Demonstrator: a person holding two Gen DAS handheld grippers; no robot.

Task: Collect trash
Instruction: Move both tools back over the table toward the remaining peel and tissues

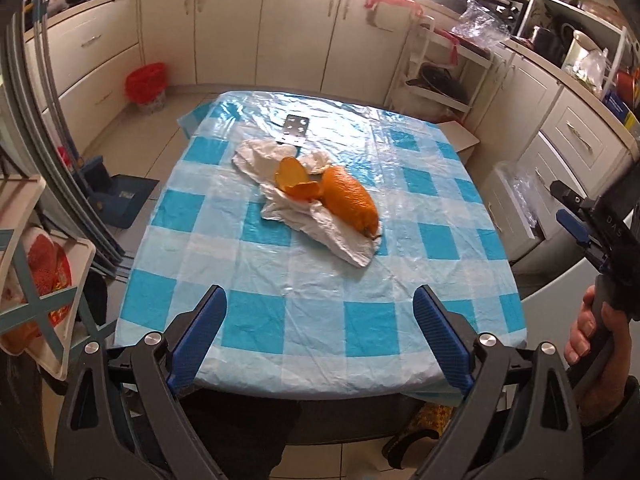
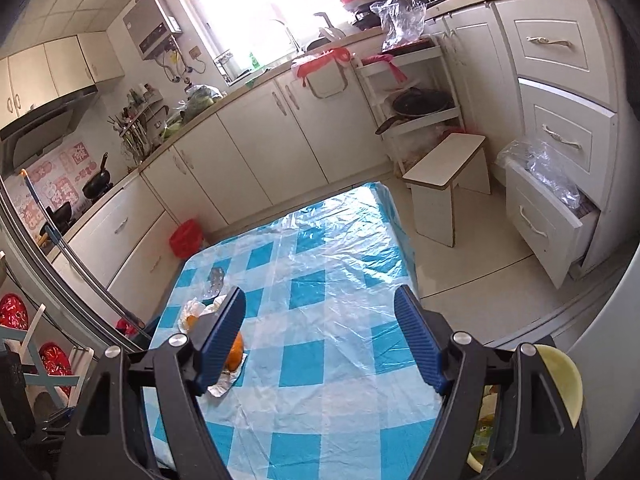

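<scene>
Orange peel lies on the blue checked table: a large piece point(image 1: 350, 200) and a smaller curled piece point(image 1: 294, 180), both on a crumpled white tissue point(image 1: 320, 224). A silver blister pack point(image 1: 295, 130) lies just beyond them. My left gripper point(image 1: 320, 300) hovers open over the table's near edge, well short of the peel, with nothing between its fingers. My right gripper point(image 2: 320, 296) is open and empty too, above the table's middle. Its left finger hides part of the large peel point(image 2: 237, 350). The blister pack point(image 2: 216, 280) shows past that finger. The right gripper point(image 1: 562, 204) shows at the right edge, held by a hand point(image 1: 588, 328).
A red-lined bin point(image 1: 146, 84) stands on the floor by the far cabinets. A white stool point(image 2: 448, 168) stands past the table's far corner. A drawer point(image 2: 548, 216) with a plastic bag stands pulled out on the right. A pale bowl point(image 2: 560, 376) sits at the lower right.
</scene>
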